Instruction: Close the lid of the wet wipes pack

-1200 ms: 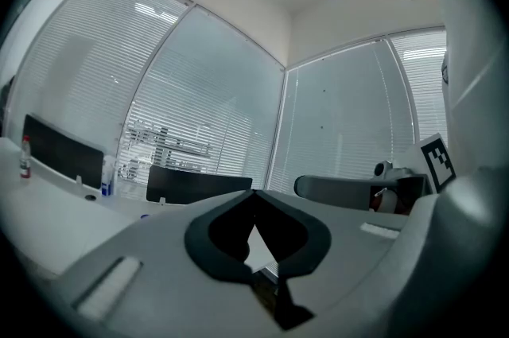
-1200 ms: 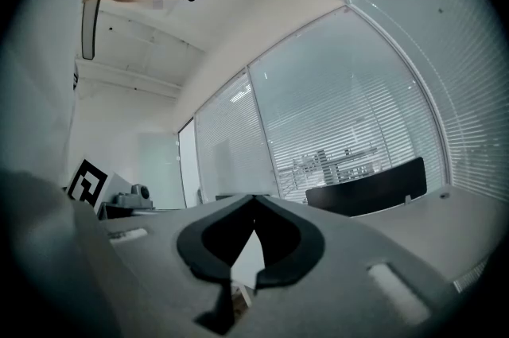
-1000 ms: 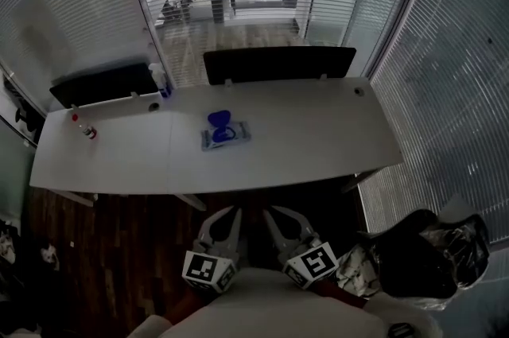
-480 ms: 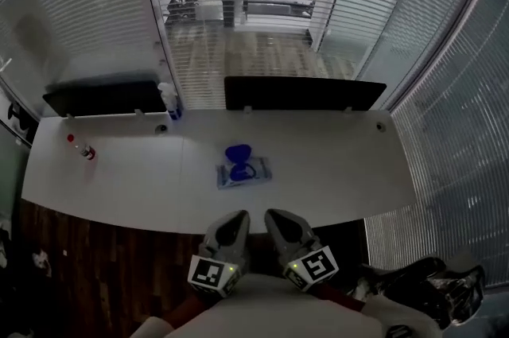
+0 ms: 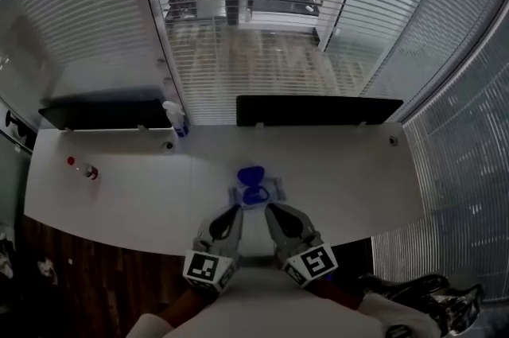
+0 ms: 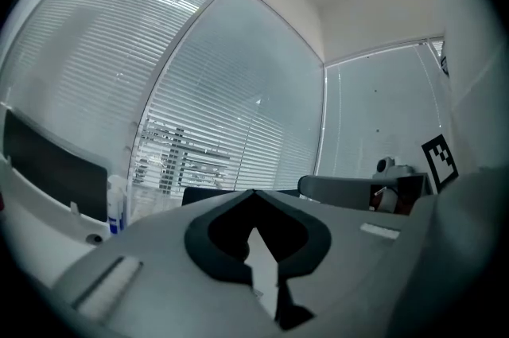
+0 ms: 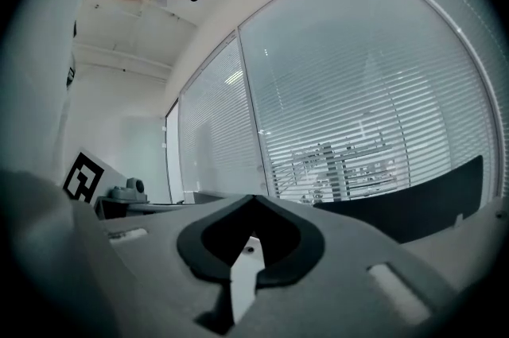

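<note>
- Pack (image 5: pixel 256 193): lies flat on the white table (image 5: pixel 342 161), near the front edge and roughly mid-length.
- Lid (image 5: pixel 250 174): blue, flipped open. The flap sits at the pack's far side, and a blue ring on the pack's top marks the opening.
- Left gripper (image 5: pixel 237 209): just short of the pack's near-left corner, tip pointing toward it. Whether it touches the pack cannot be told from the head view.
- Left gripper's own view (image 6: pixel 254 192): jaws pressed together at the tip with nothing between them. Only a thin pale slit shows below the dark pads.
- Right gripper (image 5: pixel 269 207): just beside the left one, tip at the pack's near-right side, angled inward so the two form a narrow V.
- Right gripper's own view (image 7: pixel 254 197): jaws pressed together and empty, with the same slim slit of light.
- Marker cubes ride at the rear of both grippers, close to the person's body at the bottom of the head view.
- Spray bottle (image 5: pixel 176 118): upright at the table's back edge, left of centre, well apart from the pack.
- Small bottle (image 5: pixel 84 168): red cap, lying toward the table's far left.
- Two black screens stand along the back edge, a long one (image 5: pixel 318 110) and a left one (image 5: pixel 99 114).
- Blinds (image 5: pixel 262 50) cover the glass walls behind and at both sides.
- Dark wood floor (image 5: pixel 87 281) shows in front of the table at left.
</note>
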`<state>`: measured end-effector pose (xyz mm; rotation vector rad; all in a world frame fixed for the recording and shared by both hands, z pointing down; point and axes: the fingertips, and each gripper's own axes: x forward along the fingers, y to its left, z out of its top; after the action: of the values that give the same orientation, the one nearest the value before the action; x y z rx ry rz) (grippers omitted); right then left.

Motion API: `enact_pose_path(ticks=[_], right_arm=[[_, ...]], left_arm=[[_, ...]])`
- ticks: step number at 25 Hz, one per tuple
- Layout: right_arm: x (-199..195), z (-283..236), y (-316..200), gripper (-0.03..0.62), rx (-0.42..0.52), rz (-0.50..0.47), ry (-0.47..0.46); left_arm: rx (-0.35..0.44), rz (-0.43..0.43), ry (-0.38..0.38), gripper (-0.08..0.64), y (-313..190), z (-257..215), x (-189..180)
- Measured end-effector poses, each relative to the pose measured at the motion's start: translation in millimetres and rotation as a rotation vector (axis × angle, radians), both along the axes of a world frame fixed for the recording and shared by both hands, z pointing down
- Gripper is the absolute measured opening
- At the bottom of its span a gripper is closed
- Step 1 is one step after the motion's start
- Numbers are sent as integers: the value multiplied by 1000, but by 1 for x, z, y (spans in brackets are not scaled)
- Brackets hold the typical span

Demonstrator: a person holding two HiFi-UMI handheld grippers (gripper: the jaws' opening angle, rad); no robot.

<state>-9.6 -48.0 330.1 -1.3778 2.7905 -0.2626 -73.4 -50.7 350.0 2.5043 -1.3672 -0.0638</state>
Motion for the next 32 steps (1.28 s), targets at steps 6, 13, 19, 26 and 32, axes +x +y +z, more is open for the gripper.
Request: enact_pose_path(ticks=[6, 13, 19, 26, 32], right_arm=[[8, -6, -30, 0, 18, -3, 6], [32, 1, -46, 0, 26, -21, 2], [45, 6, -54, 0, 18, -30, 13], [46, 29, -68, 0, -31, -80, 55], [45, 65, -82, 2, -84, -134, 149]], left_arm=[[39, 19, -26, 3, -24, 0, 10], [41, -31, -34, 3, -41, 11, 28], [11, -15, -41, 3, -50, 6, 42], [-85, 4, -85, 3, -60, 39, 38], [-180, -23, -93, 3, -68, 74, 31]])
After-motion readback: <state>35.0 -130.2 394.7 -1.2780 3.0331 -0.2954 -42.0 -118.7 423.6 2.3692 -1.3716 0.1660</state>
